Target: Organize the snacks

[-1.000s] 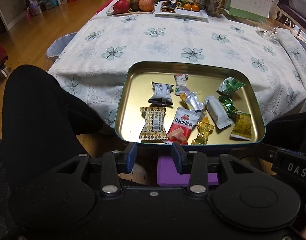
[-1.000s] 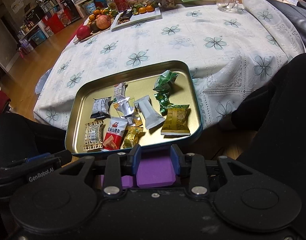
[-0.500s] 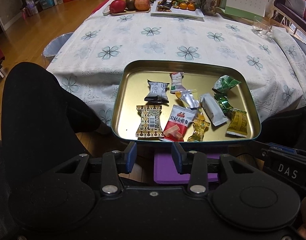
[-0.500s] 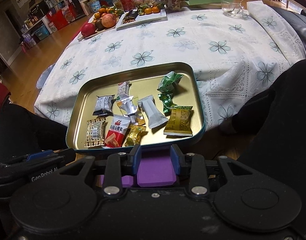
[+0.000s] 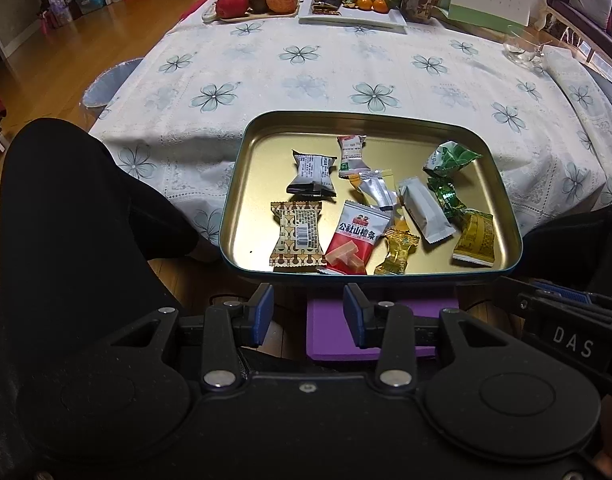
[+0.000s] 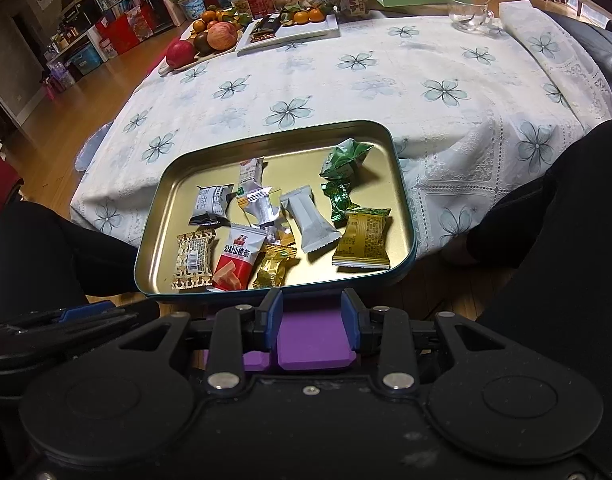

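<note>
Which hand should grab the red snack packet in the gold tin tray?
Probably left. The left tongs stand open and empty just before the red snack packet; the right tongs are shut on a purple block.

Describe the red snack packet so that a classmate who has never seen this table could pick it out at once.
Find the gold tin tray at the near edge of the flowered tablecloth. Along its near rim, the red packet lies between a brown patterned wrapper and a gold twisted sweet. It alone is red, with bold dark characters.
</note>
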A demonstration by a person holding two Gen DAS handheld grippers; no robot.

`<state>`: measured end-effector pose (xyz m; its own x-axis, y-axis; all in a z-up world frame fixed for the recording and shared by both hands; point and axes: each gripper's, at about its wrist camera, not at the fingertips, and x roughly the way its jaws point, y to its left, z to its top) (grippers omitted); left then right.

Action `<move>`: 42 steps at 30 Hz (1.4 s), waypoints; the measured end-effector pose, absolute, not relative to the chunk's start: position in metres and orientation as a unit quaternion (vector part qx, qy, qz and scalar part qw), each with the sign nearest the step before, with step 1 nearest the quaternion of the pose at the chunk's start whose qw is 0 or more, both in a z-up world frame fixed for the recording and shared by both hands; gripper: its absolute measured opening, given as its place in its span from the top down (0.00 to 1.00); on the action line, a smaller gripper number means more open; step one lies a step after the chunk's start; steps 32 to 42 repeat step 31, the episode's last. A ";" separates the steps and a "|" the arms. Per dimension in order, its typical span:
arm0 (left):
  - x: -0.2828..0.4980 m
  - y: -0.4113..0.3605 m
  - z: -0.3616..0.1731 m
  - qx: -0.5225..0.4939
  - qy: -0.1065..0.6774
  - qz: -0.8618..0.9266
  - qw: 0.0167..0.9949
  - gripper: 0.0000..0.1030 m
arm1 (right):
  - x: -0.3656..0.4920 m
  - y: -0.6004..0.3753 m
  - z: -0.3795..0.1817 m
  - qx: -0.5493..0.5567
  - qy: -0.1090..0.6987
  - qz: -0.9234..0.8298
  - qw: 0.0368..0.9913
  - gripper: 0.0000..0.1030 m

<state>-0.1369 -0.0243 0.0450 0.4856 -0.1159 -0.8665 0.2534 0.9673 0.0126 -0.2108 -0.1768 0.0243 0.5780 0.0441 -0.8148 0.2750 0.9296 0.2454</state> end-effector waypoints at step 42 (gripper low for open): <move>-0.136 -0.031 0.041 0.079 0.507 -0.122 0.849 0.52 | -0.211 -0.177 0.023 0.172 0.458 -0.060 0.870 0.66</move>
